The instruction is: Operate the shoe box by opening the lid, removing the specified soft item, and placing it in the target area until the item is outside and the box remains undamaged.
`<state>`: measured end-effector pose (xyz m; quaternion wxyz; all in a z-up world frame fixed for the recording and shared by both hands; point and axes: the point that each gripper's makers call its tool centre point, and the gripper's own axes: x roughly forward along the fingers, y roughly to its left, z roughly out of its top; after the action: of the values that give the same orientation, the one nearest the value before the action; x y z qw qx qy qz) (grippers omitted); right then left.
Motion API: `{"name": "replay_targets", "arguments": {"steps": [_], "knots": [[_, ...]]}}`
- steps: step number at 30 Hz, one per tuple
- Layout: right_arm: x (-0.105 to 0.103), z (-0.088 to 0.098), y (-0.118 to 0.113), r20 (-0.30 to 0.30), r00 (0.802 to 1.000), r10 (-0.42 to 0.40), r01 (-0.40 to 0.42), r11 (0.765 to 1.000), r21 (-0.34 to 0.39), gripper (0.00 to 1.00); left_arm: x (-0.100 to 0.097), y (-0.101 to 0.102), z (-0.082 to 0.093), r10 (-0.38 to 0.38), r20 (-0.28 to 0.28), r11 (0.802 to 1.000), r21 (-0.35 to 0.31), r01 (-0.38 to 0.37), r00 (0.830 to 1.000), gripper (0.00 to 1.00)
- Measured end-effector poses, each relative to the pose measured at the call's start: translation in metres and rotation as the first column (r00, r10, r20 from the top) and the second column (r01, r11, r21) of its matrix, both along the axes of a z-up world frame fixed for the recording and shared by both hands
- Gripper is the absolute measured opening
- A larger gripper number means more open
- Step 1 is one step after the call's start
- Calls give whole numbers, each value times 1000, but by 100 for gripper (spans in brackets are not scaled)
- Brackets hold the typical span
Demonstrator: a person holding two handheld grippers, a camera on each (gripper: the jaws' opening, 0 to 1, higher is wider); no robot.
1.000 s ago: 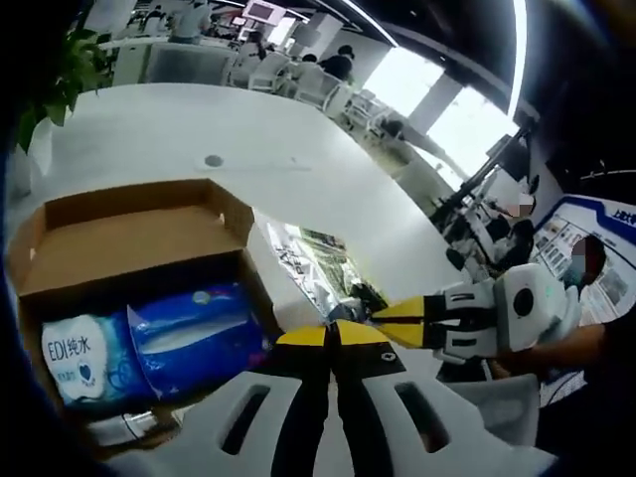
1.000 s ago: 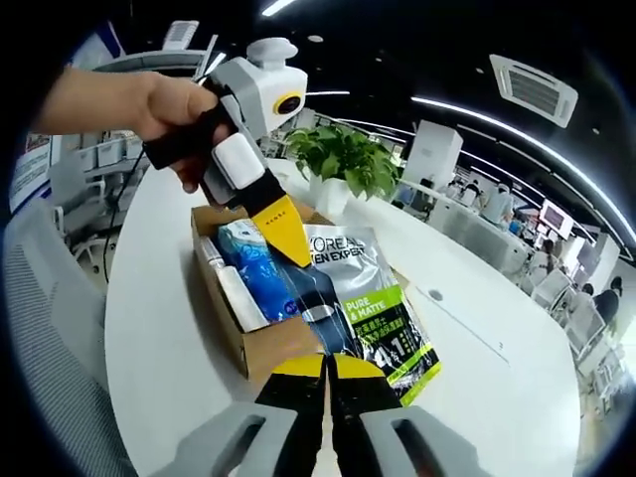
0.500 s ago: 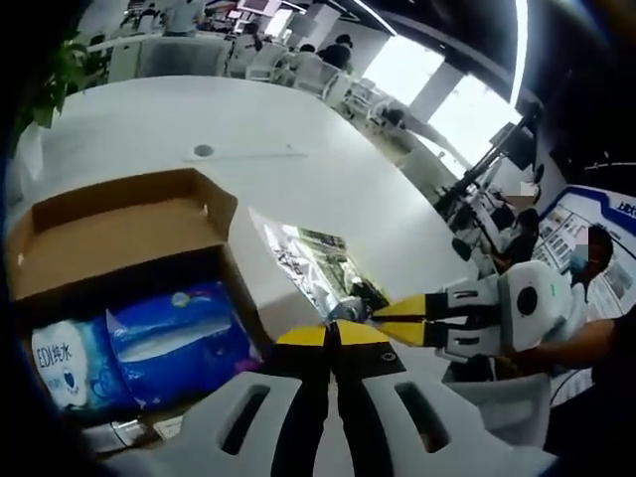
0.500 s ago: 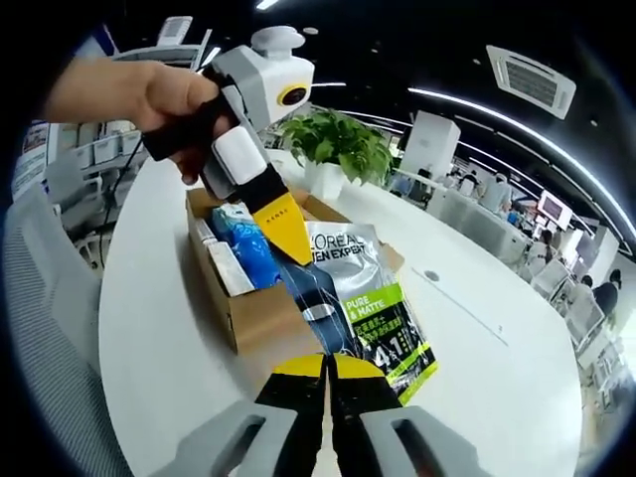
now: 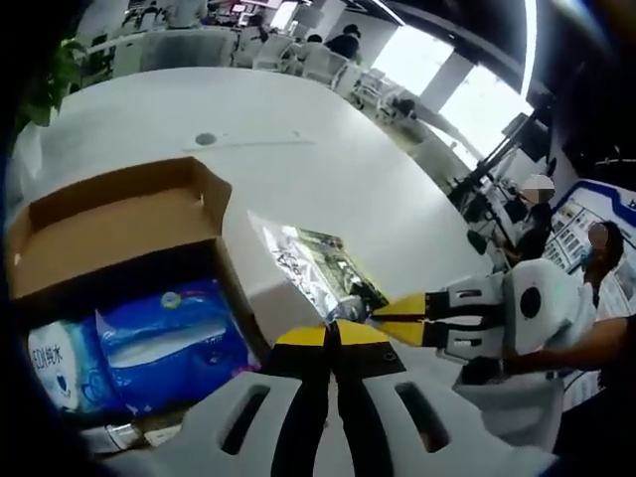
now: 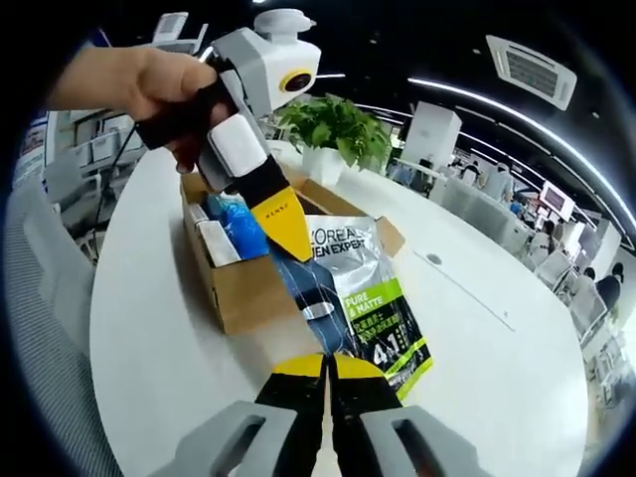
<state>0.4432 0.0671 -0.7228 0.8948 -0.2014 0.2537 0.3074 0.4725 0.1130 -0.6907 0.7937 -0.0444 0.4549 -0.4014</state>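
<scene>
Left gripper view, left to right. Open shoe box (image 5: pixel 119 224) at 9 to 10 o'clock on white table (image 5: pixel 298 149), lid flap folded back. Inside: white wipes pack (image 5: pixel 55 363) at 8 o'clock, blue soft pack (image 5: pixel 169 343) just beside it. Silver pouch (image 5: pixel 318 268) outside box, hanging beside its right wall, lower corner pinched between left gripper (image 5: pixel 333 333) and right gripper (image 5: pixel 388 316), the latter entering from 3 o'clock, jaws together.

Right gripper view, left to right. Hand (image 6: pixel 149 84) at 10 o'clock with left gripper (image 6: pixel 293 248) pointing down to pouch (image 6: pixel 363 298); jaws together, apparently on pouch edge. Box (image 6: pixel 248 288) at 9 o'clock, potted plant (image 6: pixel 333 129) behind at 12. Right gripper (image 6: pixel 326 366) clamped on pouch's near end.

Key relation: pouch long axis runs straight away from right gripper toward 12 o'clock, box to its left. Right gripper nearer free table at 3 o'clock; judged best placed to carry pouch there. Pouch already out, not yet laid flat.
</scene>
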Motion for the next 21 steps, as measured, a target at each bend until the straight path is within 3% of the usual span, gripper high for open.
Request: {"name": "replay_targets", "arguments": {"steps": [11,21], "knots": [[10,-10,-4,-22,999,-37,37,999,29,0,10,0,-10,34,-1,999,27,-34,999,0],[18,-9,0,12,1000,-24,24,1000,2,6,12,0,-15,48,5,998,45,-48,999,0]]}}
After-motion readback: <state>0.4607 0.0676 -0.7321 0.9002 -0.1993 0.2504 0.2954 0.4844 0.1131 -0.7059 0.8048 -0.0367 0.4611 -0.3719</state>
